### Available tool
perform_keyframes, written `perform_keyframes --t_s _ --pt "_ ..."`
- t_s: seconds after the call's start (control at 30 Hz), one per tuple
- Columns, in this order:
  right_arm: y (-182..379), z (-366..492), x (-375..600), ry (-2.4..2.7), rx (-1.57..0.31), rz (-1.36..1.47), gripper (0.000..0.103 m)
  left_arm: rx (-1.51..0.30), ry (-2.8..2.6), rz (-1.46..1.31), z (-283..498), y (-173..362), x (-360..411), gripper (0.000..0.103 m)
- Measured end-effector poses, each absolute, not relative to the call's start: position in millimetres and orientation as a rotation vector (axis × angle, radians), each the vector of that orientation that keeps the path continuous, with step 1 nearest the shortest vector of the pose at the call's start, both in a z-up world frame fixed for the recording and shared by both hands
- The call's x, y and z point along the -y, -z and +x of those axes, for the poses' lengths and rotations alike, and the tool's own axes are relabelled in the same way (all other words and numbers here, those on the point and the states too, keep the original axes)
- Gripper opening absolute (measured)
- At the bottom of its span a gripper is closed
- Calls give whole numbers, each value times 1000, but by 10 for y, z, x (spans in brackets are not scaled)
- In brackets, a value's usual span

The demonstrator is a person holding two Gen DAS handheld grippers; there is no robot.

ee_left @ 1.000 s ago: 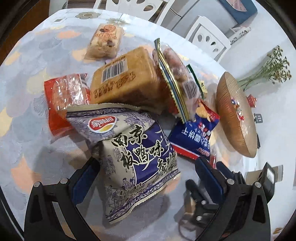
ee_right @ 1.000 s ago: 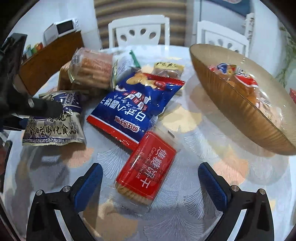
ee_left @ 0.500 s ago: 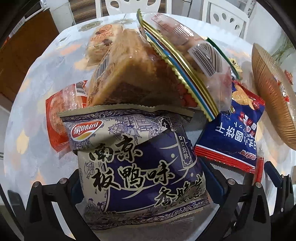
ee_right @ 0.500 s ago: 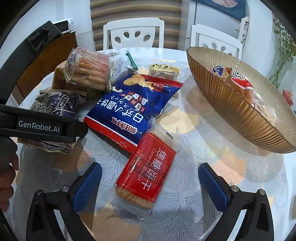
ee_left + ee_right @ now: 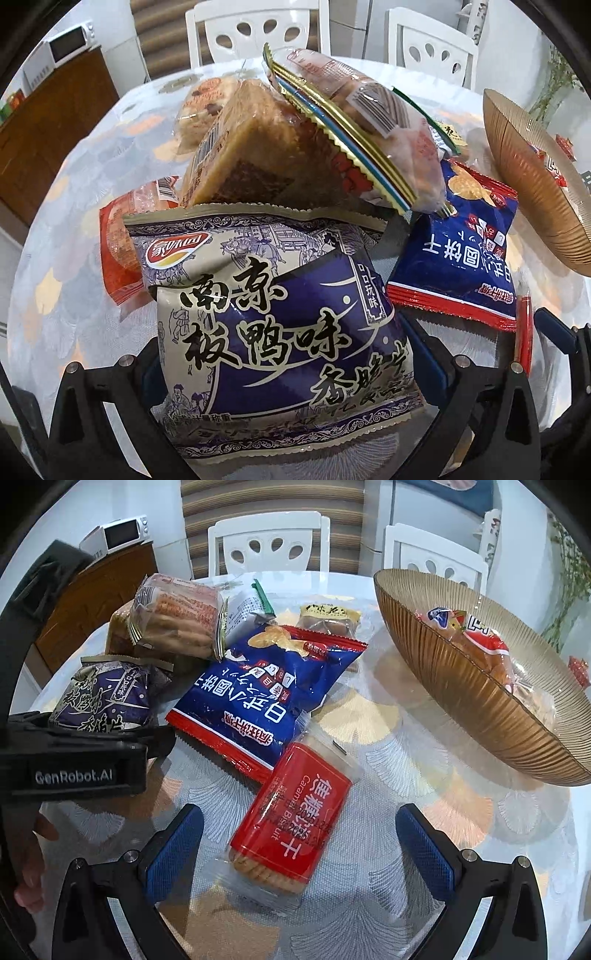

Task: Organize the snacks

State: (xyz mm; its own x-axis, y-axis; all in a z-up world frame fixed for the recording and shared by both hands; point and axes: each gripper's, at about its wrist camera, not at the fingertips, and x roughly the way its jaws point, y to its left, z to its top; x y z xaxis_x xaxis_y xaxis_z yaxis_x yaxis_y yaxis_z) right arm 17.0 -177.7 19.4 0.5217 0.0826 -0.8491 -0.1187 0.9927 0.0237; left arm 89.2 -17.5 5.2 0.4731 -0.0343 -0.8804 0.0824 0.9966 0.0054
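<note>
A purple and cream chip bag [image 5: 280, 332] lies between the fingers of my left gripper [image 5: 291, 373], whose jaws stand wide on either side of it; contact is hidden. The bag also shows in the right wrist view [image 5: 107, 694]. My right gripper [image 5: 295, 849] is open around the near end of a red caramel biscuit pack [image 5: 291, 812] lying on the table. A blue and red cracker bag [image 5: 266, 686] lies behind it. A ribbed amber bowl [image 5: 480, 709] at the right holds a wrapped snack [image 5: 476, 635].
Behind the chip bag are a tan cake block [image 5: 255, 151], a clear cookie pack [image 5: 369, 122], an orange-red pack [image 5: 122, 236] and smaller snacks [image 5: 328, 620]. White chairs [image 5: 269, 542] stand beyond the round table. A wooden cabinet [image 5: 48, 129] is at left.
My left gripper has moved forward and turned so the chip bag now fills the space between its fingers. My right gripper has edged slightly closer to the red biscuit pack.
</note>
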Motion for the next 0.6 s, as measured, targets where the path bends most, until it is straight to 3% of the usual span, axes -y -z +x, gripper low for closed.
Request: perform_keyframes --t_s 0.6 --pt "-170 189 1837 -133 -993 -45 103 -956 86 47 671 -23 205 103"
